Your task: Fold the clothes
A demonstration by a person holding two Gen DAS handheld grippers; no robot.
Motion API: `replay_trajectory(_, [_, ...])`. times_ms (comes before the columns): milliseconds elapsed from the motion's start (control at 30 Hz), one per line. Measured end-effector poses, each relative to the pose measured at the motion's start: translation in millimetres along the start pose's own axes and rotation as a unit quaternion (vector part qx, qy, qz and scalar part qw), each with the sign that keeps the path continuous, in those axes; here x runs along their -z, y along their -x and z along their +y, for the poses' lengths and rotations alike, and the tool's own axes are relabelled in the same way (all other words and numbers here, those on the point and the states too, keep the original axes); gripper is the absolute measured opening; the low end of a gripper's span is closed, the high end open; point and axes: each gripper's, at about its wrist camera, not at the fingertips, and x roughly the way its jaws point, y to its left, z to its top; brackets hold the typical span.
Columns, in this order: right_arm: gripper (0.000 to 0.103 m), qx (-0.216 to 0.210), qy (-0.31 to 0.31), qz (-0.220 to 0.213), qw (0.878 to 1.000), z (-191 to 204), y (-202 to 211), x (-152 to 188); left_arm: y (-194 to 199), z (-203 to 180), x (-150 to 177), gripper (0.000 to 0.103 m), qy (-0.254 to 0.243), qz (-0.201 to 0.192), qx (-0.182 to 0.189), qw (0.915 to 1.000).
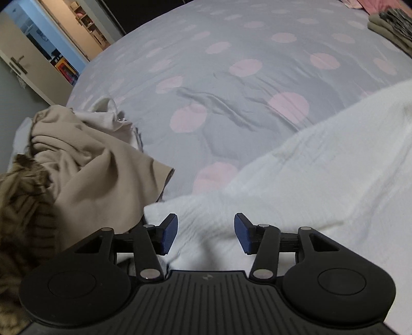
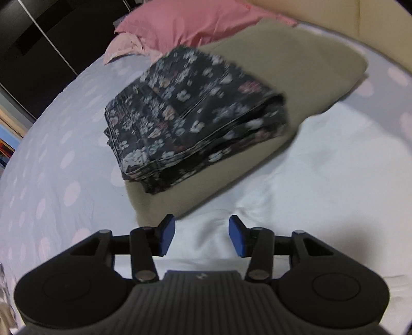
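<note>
The left gripper hovers low over a white garment spread on the bed, its 2 blue-padded fingers spread apart with nothing between them but the cloth below. The right gripper is likewise parted and empty, poised over the same white garment near its far edge.

Only the left wrist view shows the unfolded heap: a beige garment crumpled beside a brown striped piece, on the grey duvet with pink dots, with a doorway beyond.

Only the right wrist view shows clearly the folded stack: a dark floral garment resting on a folded olive one, with a pink pillow behind it.
</note>
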Motion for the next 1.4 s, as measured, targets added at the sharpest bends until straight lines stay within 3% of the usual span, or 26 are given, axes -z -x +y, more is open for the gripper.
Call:
replay_trajectory(167, [0.05,0.008,-0.012,0.025,1.0,11.0,-37.4,-1.3,-32.1,3.6,-13.6,0.056,-0.01,0.002,-0.002,0.9999])
replay_trajectory(400, [0.047,0.035,0.0,0.05,0.998,20.9,-79.2,1.8,-63.1,-12.6,-10.6,0.056,-0.037,0.023,-0.011,0.999])
replay_trajectory(500, [0.036,0.059,0.019,0.049,0.997,26.8,-84.9,7.0,-64.4,-17.8,-10.3,0.046,-0.035,0.02,-0.012,0.9991])
replay_trajectory(567, [0.024,0.065,0.033,0.044,0.996,29.5,-83.5,9.2,-63.5,-17.7,-10.5,0.025,-0.024,0.02,0.005,0.9995])
replay_trajectory(600, [0.021,0.065,0.038,0.042,0.996,30.2,-81.7,10.1,-63.1,-19.3,-10.5,0.023,-0.024,0.018,0.007,0.9995])
replay_trajectory(667, [0.018,0.067,0.043,0.034,0.996,31.4,-75.7,11.5,-61.2,-24.7,-10.5,0.008,-0.028,0.015,0.005,0.9995])
replay_trajectory(733, [0.017,0.065,0.043,0.022,0.997,32.6,-66.0,12.0,-58.0,-28.7,-12.3,0.004,-0.022,0.014,-0.001,0.9997])
replay_trajectory(900, [0.017,0.05,0.047,-0.045,0.997,39.1,-25.1,5.1,-32.4,-26.2,-21.3,0.003,-0.01,-0.01,-0.031,0.9994])
replay_trajectory(1167, [0.016,-0.008,0.004,-0.158,0.987,51.5,41.8,-31.6,41.7,0.9,-47.7,0.002,0.037,-0.089,-0.065,0.9932])
replay_trajectory(1300, [0.016,-0.031,-0.021,-0.191,0.981,38.2,75.7,-41.7,78.3,13.0,-56.9,0.002,0.059,-0.128,-0.08,0.9868])
replay_trajectory(1400, [0.016,-0.037,-0.033,-0.197,0.979,19.6,93.6,-40.8,99.4,6.8,-40.0,0.002,0.051,-0.147,-0.085,0.9841])
